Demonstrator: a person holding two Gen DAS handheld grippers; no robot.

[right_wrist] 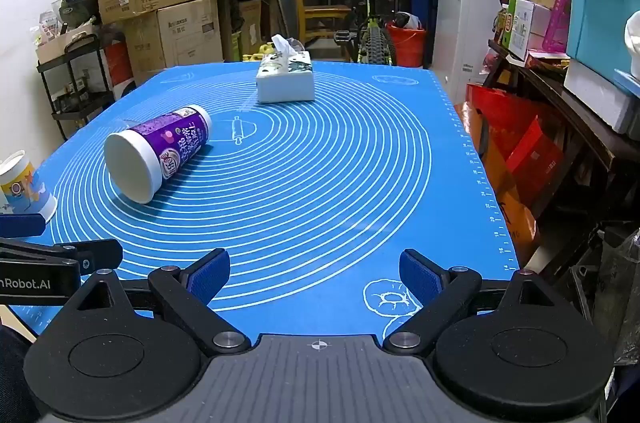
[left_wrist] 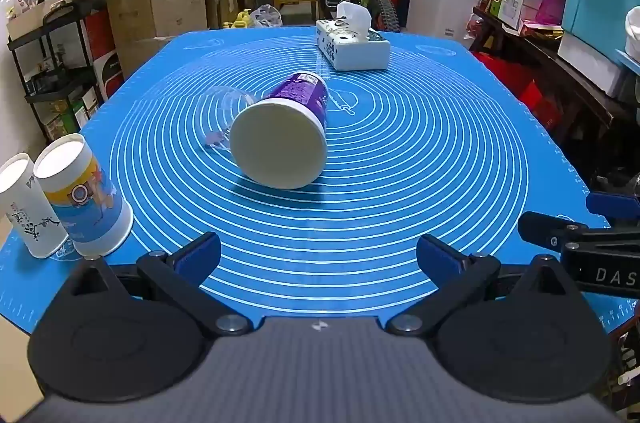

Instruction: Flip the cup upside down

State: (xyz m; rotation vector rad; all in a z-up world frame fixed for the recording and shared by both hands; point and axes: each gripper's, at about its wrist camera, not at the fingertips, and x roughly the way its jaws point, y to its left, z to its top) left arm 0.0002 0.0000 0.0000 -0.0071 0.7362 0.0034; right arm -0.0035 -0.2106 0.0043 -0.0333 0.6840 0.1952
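A purple-and-white paper cup (left_wrist: 286, 131) lies on its side in the middle of the blue mat (left_wrist: 400, 183), its wide white end towards me. It also shows in the right wrist view (right_wrist: 160, 153), at the left. A clear plastic cup (left_wrist: 226, 115) lies on its side just behind and left of it. My left gripper (left_wrist: 318, 255) is open and empty, near the mat's front edge, well short of the cup. My right gripper (right_wrist: 316, 275) is open and empty, to the right of the cup and apart from it.
Two paper cups stand upside down at the mat's front left: a yellow-and-blue one (left_wrist: 86, 195) and a white one (left_wrist: 26, 207). A tissue box (left_wrist: 354, 43) sits at the far side. Cardboard boxes, shelves and a bicycle surround the table.
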